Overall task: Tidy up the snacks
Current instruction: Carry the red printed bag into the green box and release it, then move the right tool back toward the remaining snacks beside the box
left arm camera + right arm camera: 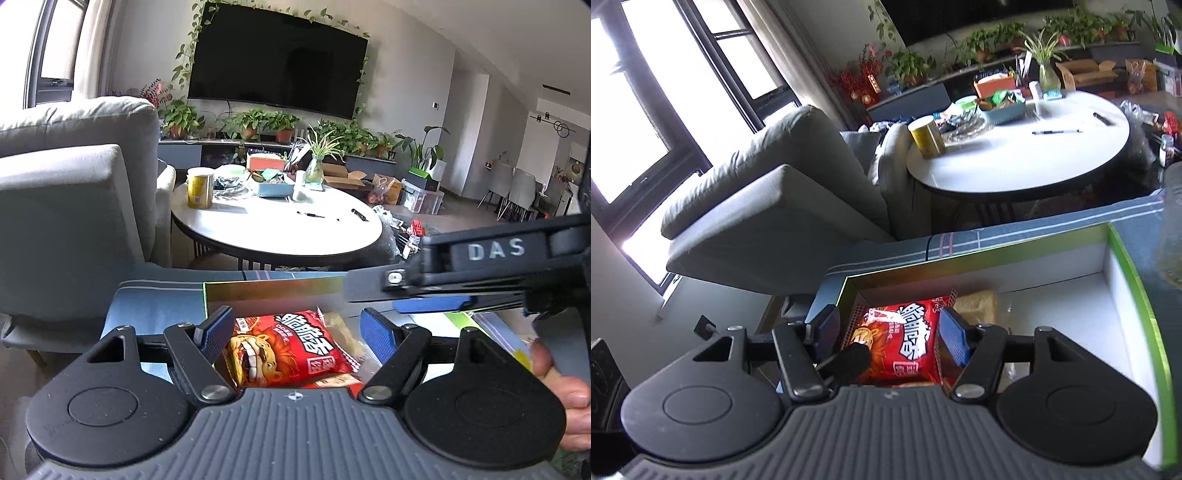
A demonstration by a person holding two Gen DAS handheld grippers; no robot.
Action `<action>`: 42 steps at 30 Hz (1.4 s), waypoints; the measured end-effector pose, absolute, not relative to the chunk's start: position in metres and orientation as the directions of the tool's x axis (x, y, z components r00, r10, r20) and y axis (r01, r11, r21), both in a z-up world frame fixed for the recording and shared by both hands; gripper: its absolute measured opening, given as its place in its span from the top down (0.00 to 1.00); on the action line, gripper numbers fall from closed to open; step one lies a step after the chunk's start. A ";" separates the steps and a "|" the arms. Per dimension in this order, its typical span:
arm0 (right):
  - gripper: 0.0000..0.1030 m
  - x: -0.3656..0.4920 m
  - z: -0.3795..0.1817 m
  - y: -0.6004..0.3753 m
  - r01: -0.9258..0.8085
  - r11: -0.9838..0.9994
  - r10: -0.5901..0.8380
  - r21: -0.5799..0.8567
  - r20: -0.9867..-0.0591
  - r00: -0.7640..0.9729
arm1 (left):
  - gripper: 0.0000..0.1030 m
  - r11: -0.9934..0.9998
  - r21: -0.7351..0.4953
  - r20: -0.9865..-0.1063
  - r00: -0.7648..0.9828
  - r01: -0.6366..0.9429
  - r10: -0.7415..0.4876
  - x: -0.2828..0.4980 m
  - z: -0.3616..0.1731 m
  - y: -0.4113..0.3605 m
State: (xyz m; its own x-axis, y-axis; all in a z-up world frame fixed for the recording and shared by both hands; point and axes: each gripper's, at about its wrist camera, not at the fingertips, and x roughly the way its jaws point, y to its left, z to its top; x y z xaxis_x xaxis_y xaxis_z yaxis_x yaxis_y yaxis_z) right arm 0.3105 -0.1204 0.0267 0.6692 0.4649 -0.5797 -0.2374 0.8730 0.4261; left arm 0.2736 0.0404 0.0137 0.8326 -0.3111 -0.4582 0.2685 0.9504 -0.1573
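In the left wrist view, the left hand-held gripper sat at lower centre with its blue-padded fingers spread wide, holding nothing. Between and below them lay the red crinkled snack packet with a cartoon lion face, inside the green-rimmed white cardboard box. A pale beige packet lay just beside it. From the right edge the right hand-held gripper reached in over the box; whether its fingers were spread or closed could not be told there. Only this view showed the black wall-mounted television.

In the right wrist view, the right hand-held gripper sat at lower centre, fingers spread and gripping nothing, the red packet lying between them in the box's left corner. Only this view showed the box's bare white floor at the right and the tall dark-framed windows at upper left. The round white tabletop stood beyond.
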 end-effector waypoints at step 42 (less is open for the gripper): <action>0.27 0.181 0.014 -0.130 -0.366 0.723 0.680 0.586 -0.513 0.524 | 0.29 0.953 -0.301 -0.562 0.805 0.017 -0.192 0.132 -0.036 0.092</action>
State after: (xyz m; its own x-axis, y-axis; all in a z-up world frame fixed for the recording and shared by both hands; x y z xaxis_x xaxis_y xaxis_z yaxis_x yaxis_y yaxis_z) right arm 0.1811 -0.1298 0.0143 0.5237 0.6801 -0.5131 -0.3656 0.7234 0.5857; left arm 0.1320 0.0921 -0.0361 0.8048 -0.1915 -0.5619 0.0167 0.9534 -0.3011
